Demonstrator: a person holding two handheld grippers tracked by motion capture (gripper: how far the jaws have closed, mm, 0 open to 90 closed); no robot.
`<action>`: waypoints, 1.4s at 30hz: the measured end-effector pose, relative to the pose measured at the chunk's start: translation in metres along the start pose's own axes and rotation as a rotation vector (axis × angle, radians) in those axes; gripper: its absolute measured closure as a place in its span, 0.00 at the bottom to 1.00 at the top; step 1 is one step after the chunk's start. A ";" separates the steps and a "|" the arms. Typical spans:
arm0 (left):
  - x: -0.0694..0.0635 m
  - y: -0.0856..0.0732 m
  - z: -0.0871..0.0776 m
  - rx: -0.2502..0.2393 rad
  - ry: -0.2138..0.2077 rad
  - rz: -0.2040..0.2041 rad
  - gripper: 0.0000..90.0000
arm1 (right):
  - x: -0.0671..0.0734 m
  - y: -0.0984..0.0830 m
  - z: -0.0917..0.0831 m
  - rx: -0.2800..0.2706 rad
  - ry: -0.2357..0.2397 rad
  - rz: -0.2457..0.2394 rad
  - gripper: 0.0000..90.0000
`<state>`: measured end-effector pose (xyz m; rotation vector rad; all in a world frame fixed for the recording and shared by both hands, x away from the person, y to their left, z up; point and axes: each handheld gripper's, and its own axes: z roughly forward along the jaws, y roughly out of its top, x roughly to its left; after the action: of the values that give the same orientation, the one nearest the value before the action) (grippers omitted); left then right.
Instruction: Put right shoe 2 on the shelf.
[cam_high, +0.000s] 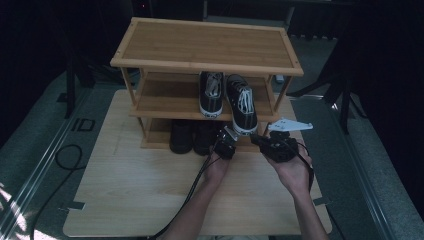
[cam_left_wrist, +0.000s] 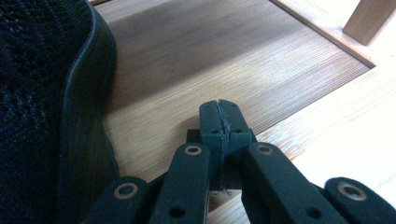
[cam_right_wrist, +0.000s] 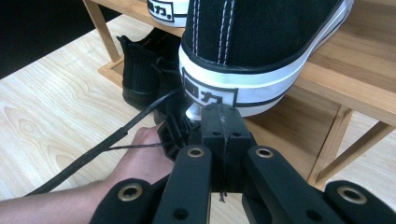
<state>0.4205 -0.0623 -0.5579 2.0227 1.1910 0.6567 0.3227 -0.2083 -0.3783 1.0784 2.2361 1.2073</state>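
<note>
Wooden shoe rack (cam_high: 207, 47), sneaker (cam_right_wrist: 261, 51) overhanging, right gripper (cam_right_wrist: 223, 116) closed beneath

High view: above the person's side, facing forward and down on the table (cam_high: 125, 200) and shoe rack (cam_high: 205, 45). Left tool view: close, low over the bottom shelf (cam_left_wrist: 224, 60). Right tool view: close behind the sneaker (cam_right_wrist: 261, 51) heel; shares the rack.

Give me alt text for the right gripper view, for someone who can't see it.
The right gripper, jaws shut and empty, points at the white heel of a black sneaker jutting over the edge of a wooden shoe rack. Below it, black boots stand on the rack's bottom shelf, and the person's other hand holds the left gripper by them.
</note>
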 end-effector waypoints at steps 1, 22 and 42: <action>0.000 0.000 0.000 0.000 0.000 0.000 1.00 | -0.001 0.000 0.001 0.000 0.000 0.003 1.00; 0.000 0.000 0.000 -0.003 0.000 0.000 1.00 | -0.002 0.005 0.008 -0.018 -0.003 0.004 1.00; 0.000 0.000 0.000 -0.003 -0.001 -0.001 1.00 | -0.001 0.014 0.019 -0.027 -0.001 0.001 1.00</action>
<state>0.4204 -0.0625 -0.5581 2.0195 1.1895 0.6571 0.3415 -0.1937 -0.3772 1.0700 2.2122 1.2345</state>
